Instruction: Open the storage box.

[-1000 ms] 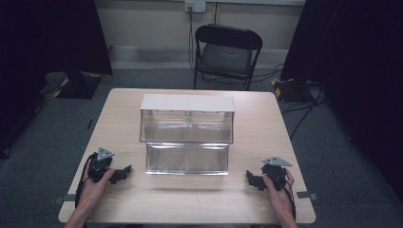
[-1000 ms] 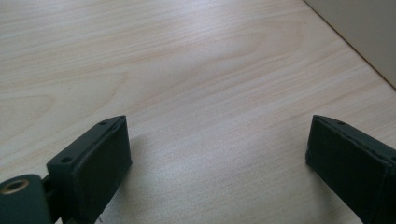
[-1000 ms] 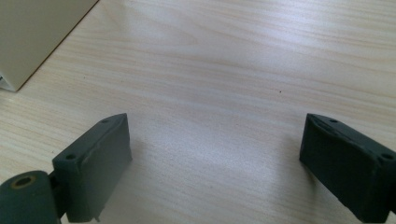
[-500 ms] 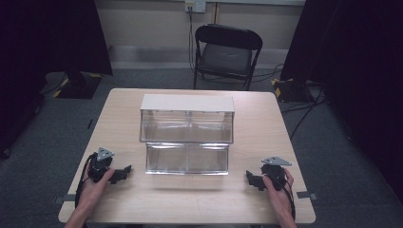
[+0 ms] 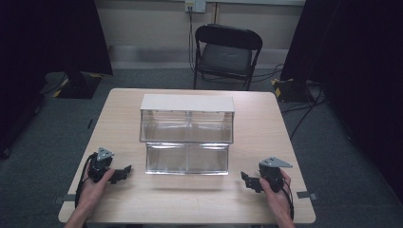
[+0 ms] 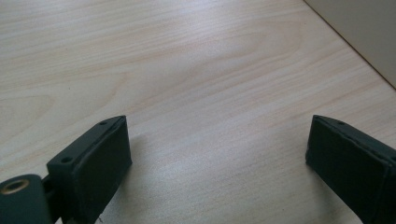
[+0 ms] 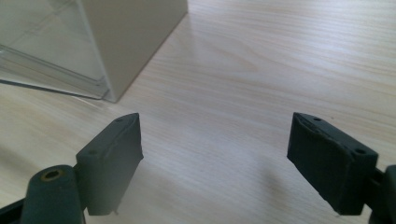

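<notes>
Pale woodgrain table (image 5: 266, 142), clear stepped bin (image 5: 187, 137)

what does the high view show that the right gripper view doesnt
The high view takes in the folding chair behind the table, the floor cables, the person's hands, the left gripper resting near the table's front left, and the whole two-tier clear bin with its white top.

The right gripper view gives a close look at the right gripper, jaws wide apart with bare wood between them, and the bin's lower corner just ahead.

Both show the wooden table, the clear bin and the right gripper.
</notes>
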{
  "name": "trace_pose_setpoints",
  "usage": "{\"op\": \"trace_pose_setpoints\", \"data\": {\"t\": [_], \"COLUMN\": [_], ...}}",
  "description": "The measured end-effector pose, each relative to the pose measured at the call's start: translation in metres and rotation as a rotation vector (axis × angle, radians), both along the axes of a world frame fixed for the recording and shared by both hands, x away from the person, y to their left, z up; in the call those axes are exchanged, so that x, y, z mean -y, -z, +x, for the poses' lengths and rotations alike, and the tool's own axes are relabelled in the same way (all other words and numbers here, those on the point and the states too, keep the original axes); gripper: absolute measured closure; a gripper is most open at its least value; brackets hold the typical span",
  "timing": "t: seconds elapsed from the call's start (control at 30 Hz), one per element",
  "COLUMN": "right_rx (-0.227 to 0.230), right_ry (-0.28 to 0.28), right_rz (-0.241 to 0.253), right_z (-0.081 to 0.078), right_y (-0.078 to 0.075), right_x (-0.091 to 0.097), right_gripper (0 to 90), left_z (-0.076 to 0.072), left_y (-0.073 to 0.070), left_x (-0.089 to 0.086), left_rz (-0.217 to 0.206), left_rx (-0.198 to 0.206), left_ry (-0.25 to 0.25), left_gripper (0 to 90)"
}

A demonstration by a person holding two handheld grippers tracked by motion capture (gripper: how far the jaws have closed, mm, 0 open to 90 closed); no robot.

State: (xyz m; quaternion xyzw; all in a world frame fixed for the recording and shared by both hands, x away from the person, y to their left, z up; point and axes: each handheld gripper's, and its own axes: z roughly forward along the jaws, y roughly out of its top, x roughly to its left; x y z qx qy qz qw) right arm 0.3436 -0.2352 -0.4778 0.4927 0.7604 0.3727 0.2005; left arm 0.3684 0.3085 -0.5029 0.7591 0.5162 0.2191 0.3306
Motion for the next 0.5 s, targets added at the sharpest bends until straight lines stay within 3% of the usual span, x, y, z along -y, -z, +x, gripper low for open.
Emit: {"op": "trace_pose_setpoints", "data": {"t": [0.23, 0.5], "right_rx": [0.007, 0.001], "right_ry": [-0.069, -0.13], "right_rz": [0.03, 0.03], "right_z": [-0.009, -0.014], "right_y": [-0.007, -0.007], "right_x": [-0.016, -0.031], "right_gripper": [16.6, 15.9], "left_z": [0.0, 0.0], "left_y": [0.0, 0.0], "left_x": [0.0, 0.0], "left_rz": [0.003, 0.003], "left_rx": [0.001, 0.002], "left_ry": [-0.002, -0.005], "left_gripper": [6.3, 6.2]}}
